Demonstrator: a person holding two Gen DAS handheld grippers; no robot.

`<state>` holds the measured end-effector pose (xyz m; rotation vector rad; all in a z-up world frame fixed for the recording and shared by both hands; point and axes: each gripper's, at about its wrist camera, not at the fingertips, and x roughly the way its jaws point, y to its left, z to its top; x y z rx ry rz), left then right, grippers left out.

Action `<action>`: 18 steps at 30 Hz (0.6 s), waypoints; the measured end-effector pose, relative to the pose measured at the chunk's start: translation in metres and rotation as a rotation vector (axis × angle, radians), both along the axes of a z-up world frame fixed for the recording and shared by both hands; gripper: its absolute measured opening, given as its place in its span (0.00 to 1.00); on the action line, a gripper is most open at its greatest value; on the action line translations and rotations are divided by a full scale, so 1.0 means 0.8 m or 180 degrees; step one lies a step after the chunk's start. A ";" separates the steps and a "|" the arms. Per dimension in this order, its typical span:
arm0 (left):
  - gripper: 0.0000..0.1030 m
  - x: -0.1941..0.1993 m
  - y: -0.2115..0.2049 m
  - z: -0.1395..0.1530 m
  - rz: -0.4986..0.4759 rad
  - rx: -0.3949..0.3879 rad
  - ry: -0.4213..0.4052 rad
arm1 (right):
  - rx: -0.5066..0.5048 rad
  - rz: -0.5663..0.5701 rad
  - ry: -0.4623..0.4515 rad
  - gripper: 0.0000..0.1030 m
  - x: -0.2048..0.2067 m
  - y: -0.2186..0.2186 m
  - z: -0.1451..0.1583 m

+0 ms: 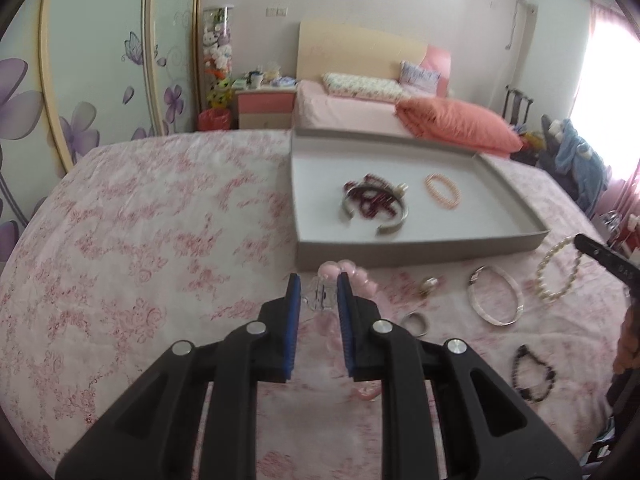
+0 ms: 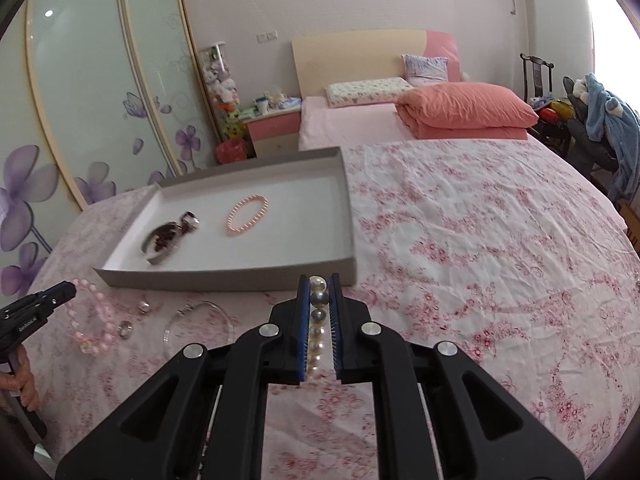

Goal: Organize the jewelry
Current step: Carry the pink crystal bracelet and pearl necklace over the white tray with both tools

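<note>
Right gripper point(image 2: 319, 322) is clamped on the pearl bracelet point(image 2: 318, 328), left gripper point(image 1: 318, 312) pinches the pink bead bracelet point(image 1: 352, 276); both lifted clear of the bed point(image 2: 480, 240) near the tray's point(image 2: 224, 276) front edge, probably to drop in.

Black gripper point(image 1: 316, 286) arms, blue ribbed fingers point(image 1: 293, 292), 4 silver rivets.

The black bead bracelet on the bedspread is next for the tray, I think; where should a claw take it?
Black bead bracelet lies flat as an open loop, clear of the silver bangle. Probably come from above, pinching across one side of the strand, one finger inside the loop.
</note>
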<state>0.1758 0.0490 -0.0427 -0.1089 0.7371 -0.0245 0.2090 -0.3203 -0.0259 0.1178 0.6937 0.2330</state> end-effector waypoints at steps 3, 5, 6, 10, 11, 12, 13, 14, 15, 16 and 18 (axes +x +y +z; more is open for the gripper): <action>0.18 -0.006 -0.007 0.013 -0.0085 -0.0078 -0.0108 | 0.0075 0.0039 -0.0049 0.10 -0.006 0.007 0.010; 0.18 -0.008 -0.012 0.019 -0.0138 -0.0092 -0.0171 | 0.0114 0.0057 -0.0080 0.10 -0.008 0.010 0.015; 0.18 -0.009 -0.015 0.023 -0.0158 -0.0098 -0.0207 | 0.0135 0.0067 -0.0104 0.10 -0.009 0.013 0.018; 0.18 -0.010 -0.019 0.031 -0.0190 -0.0150 -0.0285 | 0.0199 0.0103 -0.0186 0.10 -0.015 0.018 0.027; 0.18 -0.011 -0.020 0.032 -0.0188 -0.0156 -0.0304 | 0.0207 0.0106 -0.0202 0.10 -0.017 0.019 0.029; 0.18 -0.011 -0.020 0.033 -0.0189 -0.0161 -0.0315 | 0.0217 0.0112 -0.0221 0.10 -0.018 0.021 0.031; 0.18 -0.011 -0.020 0.034 -0.0188 -0.0172 -0.0328 | 0.0224 0.0114 -0.0234 0.10 -0.019 0.021 0.032; 0.18 -0.011 -0.021 0.035 -0.0189 -0.0184 -0.0339 | 0.0237 0.0117 -0.0250 0.10 -0.020 0.022 0.033; 0.18 -0.011 -0.021 0.037 -0.0190 -0.0195 -0.0353 | 0.0250 0.0122 -0.0267 0.10 -0.022 0.023 0.035; 0.18 -0.014 -0.021 0.038 -0.0191 -0.0202 -0.0366 | 0.0256 0.0123 -0.0281 0.10 -0.023 0.024 0.036; 0.18 -0.016 -0.022 0.042 -0.0188 -0.0209 -0.0406 | 0.0262 0.0122 -0.0325 0.10 -0.026 0.028 0.039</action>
